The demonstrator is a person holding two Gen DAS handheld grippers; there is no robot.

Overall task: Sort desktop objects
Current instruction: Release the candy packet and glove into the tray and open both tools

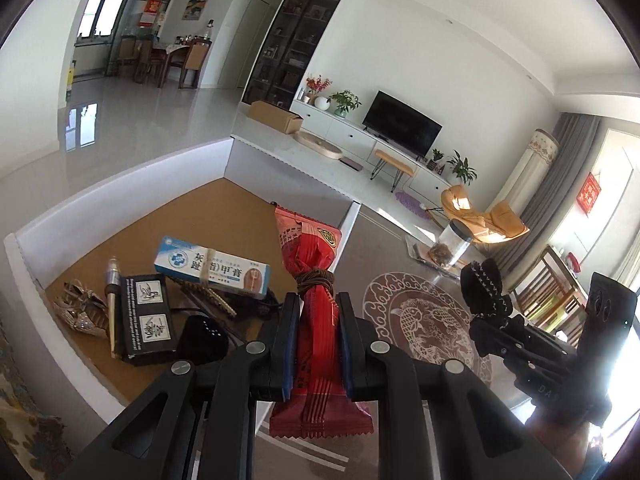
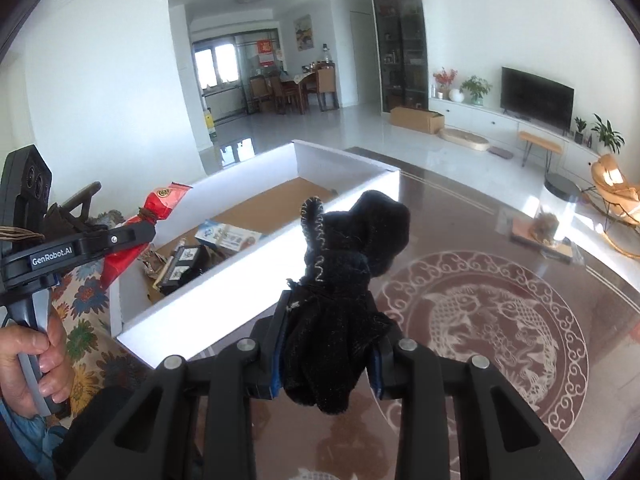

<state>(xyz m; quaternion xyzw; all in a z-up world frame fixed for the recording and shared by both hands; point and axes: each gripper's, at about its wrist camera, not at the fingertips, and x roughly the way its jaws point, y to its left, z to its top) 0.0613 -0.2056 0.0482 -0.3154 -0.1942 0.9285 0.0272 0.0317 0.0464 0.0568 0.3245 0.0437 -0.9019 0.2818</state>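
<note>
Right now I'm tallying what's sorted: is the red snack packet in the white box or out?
Out. The left tongs grip the red snack packet above the white box.

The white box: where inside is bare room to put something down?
The white box has bare brown floor in its far corner, beyond the blue carton. The near end is crowded: black box, pen, glittery shoe.

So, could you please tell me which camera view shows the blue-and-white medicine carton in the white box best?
The left wrist view: the blue-and-white medicine carton lies fully visible with its rubber band and print legible. In the right wrist view the carton is small and distant, partly hidden behind the white box's near wall.
</note>
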